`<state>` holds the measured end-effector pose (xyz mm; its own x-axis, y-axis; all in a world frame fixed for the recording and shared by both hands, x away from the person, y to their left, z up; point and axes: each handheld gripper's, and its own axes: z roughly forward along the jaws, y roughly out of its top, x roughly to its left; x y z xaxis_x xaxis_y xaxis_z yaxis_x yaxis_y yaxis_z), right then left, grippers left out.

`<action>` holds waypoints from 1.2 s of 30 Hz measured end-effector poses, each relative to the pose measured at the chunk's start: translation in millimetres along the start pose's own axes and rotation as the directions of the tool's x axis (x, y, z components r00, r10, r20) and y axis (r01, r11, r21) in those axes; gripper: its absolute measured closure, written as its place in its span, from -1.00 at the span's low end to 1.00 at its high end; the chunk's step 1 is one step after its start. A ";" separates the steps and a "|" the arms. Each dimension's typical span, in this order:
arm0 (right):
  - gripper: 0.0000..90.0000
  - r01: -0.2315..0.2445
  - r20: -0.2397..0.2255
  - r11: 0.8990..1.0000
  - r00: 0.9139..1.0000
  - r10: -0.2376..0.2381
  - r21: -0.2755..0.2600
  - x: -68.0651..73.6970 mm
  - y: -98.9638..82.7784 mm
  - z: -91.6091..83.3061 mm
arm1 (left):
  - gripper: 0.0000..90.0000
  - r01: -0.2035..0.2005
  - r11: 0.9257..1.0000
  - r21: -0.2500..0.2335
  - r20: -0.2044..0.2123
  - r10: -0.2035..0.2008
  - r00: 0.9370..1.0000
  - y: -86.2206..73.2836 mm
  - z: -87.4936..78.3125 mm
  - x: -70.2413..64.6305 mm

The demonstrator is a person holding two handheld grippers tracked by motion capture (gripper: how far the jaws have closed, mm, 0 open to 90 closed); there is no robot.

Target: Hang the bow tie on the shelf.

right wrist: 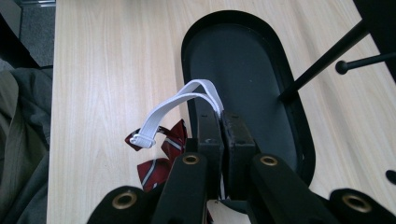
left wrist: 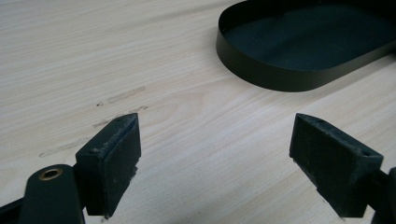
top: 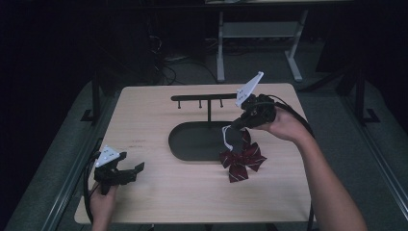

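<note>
- Beside the near right edge of the black oval tray (top: 185, 144), a dark red striped bow tie (top: 242, 162) hung from its white elastic strap (top: 225, 135), its lower loops touching or nearly touching the wooden table (top: 159, 192).
- Seen from the high view, the bow's long axis ran roughly across the table, tilted a little, with its two wings spreading left and right and its tails pointing toward the person.
- In the right gripper view, the strap (right wrist: 180, 100) rose from a small white slider, arched over, and ran down into the clamp; the bow tie (right wrist: 161, 154) showed below and to the left of the jaws.
- The right gripper (top: 239, 124) was clenched on the strap, its two pads pressed flat together with the white band pinched between them, as the right gripper (right wrist: 222, 123) view showed.
- That gripper was held above the tray's right part and angled down toward the bow, with the person's right hand (top: 281, 124) behind it.
- Behind the tray stood a black T-shaped stand (top: 204, 98) with short pegs hanging from its crossbar; its post rose from the tray floor.
- Well apart, near the table's front left corner, the left gripper (top: 126, 173) rested low over the wood with its jaws spread wide and nothing between them.
- In the left gripper view, the tray's (left wrist: 280, 77) curved wall lay ahead of the released left gripper (left wrist: 215, 149).
</note>
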<state>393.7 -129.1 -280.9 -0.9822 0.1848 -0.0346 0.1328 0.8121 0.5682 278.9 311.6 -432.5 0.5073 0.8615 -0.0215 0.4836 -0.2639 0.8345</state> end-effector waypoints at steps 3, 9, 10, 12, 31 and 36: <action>0.93 0.008 -0.001 1.000 1.000 -0.008 -0.001 -2.8 5.1 -0.3 | -0.64 0.004 1.000 0.001 -0.002 -0.004 1.000 -0.2 -0.2 0.5; 0.93 0.005 0.001 1.000 1.000 -0.005 0.005 -6.0 10.5 -0.2 | -0.64 -0.001 1.000 0.000 0.000 0.001 1.000 0.1 0.0 0.2; 0.93 0.005 0.001 1.000 1.000 -0.005 0.005 -6.0 10.5 -0.2 | -0.64 -0.001 1.000 0.000 0.000 0.001 1.000 0.1 0.0 0.2; 0.93 0.004 0.001 1.000 1.000 -0.004 0.005 -7.3 12.9 -0.1 | -0.64 -0.002 1.000 0.000 0.000 0.002 1.000 0.1 0.1 0.0; 0.93 -0.024 0.006 1.000 1.000 0.024 0.012 -27.1 25.7 -0.6 | -0.64 0.006 1.000 -0.005 0.001 -0.006 1.000 0.3 -0.3 -0.6; 0.93 -0.037 0.006 0.999 0.999 0.037 0.027 -32.0 27.7 -0.3 | -0.64 0.004 1.000 -0.008 0.002 -0.004 1.000 0.6 0.7 -1.4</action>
<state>428.8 -112.7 -263.8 -0.9758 0.2180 -0.0187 0.1726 0.8193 0.5468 279.0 310.0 -432.4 0.5068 0.8617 -0.0265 0.4801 -0.2565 0.8389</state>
